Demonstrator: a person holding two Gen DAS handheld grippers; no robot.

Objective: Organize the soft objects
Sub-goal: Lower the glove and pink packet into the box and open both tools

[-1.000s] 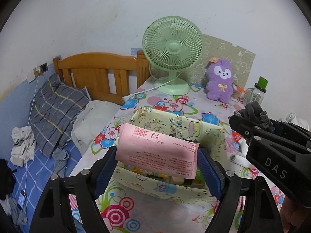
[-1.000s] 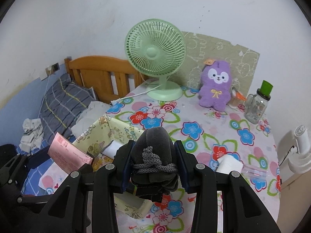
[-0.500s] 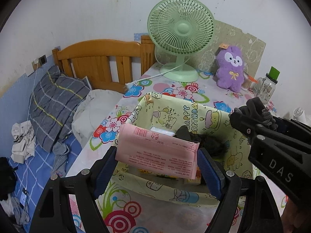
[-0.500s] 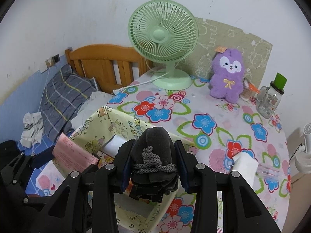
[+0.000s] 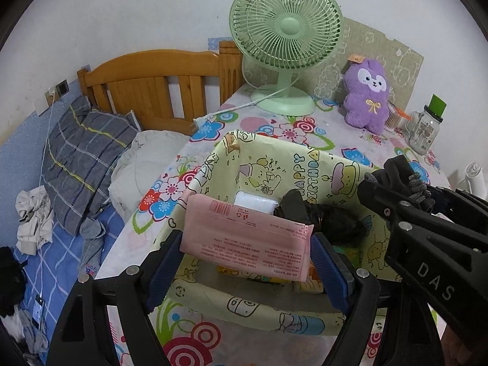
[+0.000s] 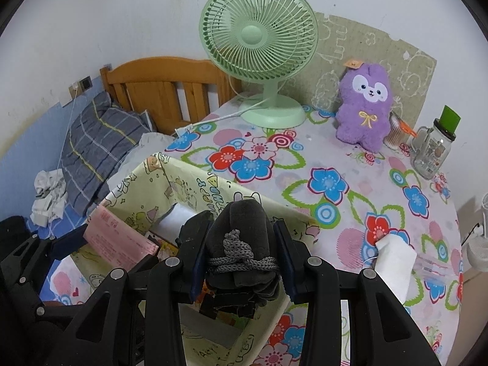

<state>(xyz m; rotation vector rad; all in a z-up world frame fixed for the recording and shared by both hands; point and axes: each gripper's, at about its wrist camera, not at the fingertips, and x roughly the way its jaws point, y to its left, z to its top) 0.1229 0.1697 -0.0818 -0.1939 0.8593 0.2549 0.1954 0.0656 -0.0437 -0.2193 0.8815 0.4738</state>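
My left gripper [image 5: 247,259] is shut on a pink soft packet [image 5: 247,244] and holds it over the near side of a yellow cartoon-print fabric box [image 5: 292,167]. The box holds a white packet [image 5: 256,202] and a black cloth [image 5: 320,216]. My right gripper [image 6: 241,262] is shut on a rolled dark grey cloth tied with a grey cord [image 6: 241,244], over the box's right side [image 6: 183,189]. The right gripper also shows in the left wrist view [image 5: 396,183]. The pink packet shows at the left of the right wrist view [image 6: 122,244].
On the flowered tablecloth [image 6: 335,183] stand a green fan [image 6: 259,45], a purple plush toy [image 6: 366,103] and a glass jar with a green lid [image 6: 433,146]. A white tissue pack [image 6: 393,259] lies at right. A bed with a wooden headboard [image 5: 152,91] is to the left.
Both grippers have moved forward and lowered over the yellow box, each keeping its object. The box's inside, with the white packet and black cloth, has come into view.
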